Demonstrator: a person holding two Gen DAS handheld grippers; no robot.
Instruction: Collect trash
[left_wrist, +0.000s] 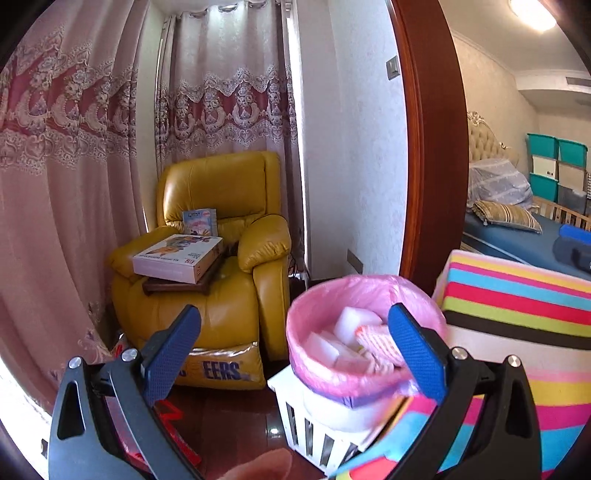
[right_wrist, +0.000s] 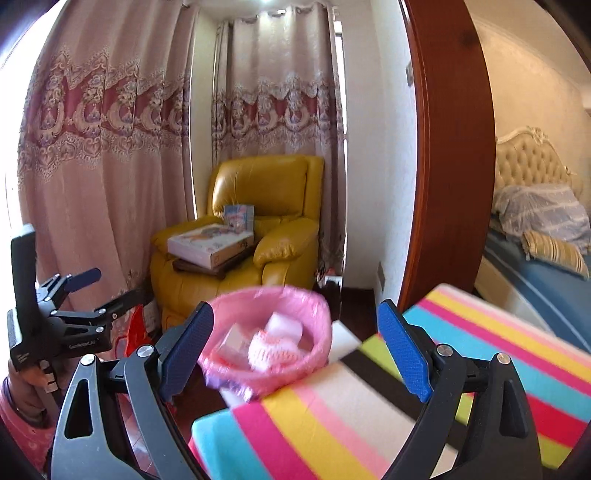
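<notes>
From the left wrist view, the left hand-held gripper (left_wrist: 295, 343) stood wide, its blue pads (left_wrist: 171, 354) far apart with nothing between them. The pink-lined trash bin (left_wrist: 364, 332) lay just ahead and to the right of its centre line, sitting in a white slatted basket (left_wrist: 306, 428) on the floor. The right pad overlapped the bin's near rim in the picture; whether it touched could not be told. Inside the bin lay white foam-like blocks (left_wrist: 354, 321) and a pink-and-white netted wad (left_wrist: 376, 339). A striped cloth-covered surface (left_wrist: 517, 306) rose just right of the bin. The gripper pointed slightly downward, looking over the rim rather than into the bin. A yellow armchair (left_wrist: 221, 258) stood well beyond, to the left.

From the right wrist view, the right hand-held gripper (right_wrist: 295, 350) was likewise spread wide and empty. The bin (right_wrist: 269, 336) lay ahead and left of centre, past the edge of the striped surface (right_wrist: 443, 369), which filled the space under the right pad. The left hand-held gripper (right_wrist: 74, 295) appeared at the far left, carried by a hand (right_wrist: 26, 380), level with the bin's left side. Both seemed about equally near the bin. No loose trash showed on the striped surface, so the next move likely turned on finding another piece outside these views.
</notes>
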